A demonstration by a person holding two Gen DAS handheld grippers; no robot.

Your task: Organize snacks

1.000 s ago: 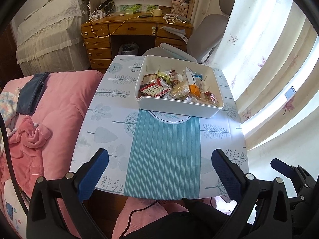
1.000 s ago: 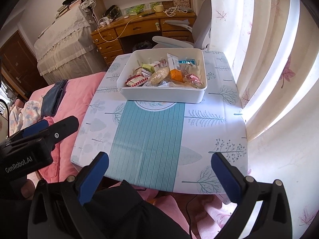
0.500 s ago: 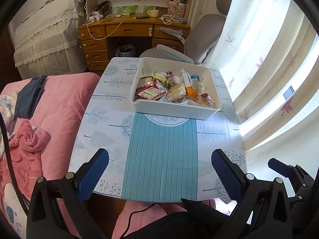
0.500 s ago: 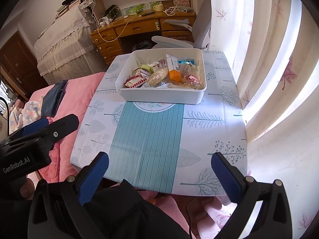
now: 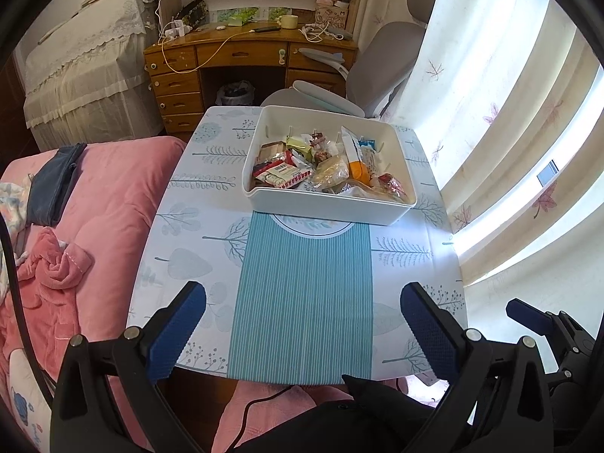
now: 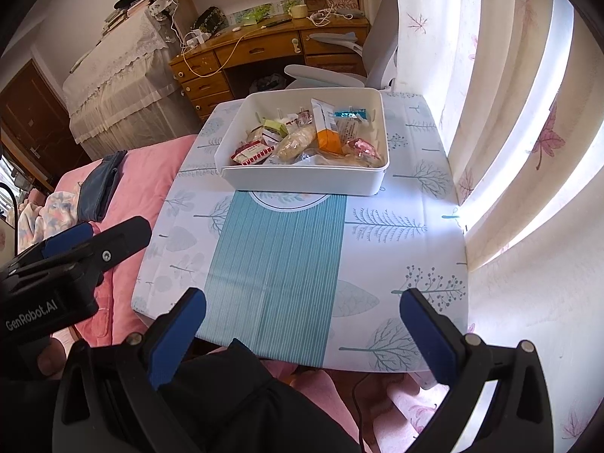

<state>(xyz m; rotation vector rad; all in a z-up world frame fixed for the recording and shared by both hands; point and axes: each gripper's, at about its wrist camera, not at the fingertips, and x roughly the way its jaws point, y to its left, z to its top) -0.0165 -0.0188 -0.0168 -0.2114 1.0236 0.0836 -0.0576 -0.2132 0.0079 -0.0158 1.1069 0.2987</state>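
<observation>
1. The snacks (image 5: 324,164) all lie heaped inside the white bin (image 5: 328,204), which stands on the far half of the table (image 5: 196,226), partly on the teal striped mat (image 5: 302,302). No wrapper shows on the table outside the bin.
2. The left tool (image 5: 302,328) hangs over the near edge of the table with its blue fingers spread wide, gripping nothing. The right tool (image 6: 302,324) hangs likewise, spread and empty, well short of the bin.
3. The step in hand cannot be settled: packets jumbled in one bin with both tools back fits a pile waiting to be sorted, and equally a table just cleared into the bin.
4. If sorting is meant, I judge a reach across the mat would be needed, with the fingers closing on one packet at the top of the heap; the crinkly, overlapping wrappers could drag neighbours along.
</observation>
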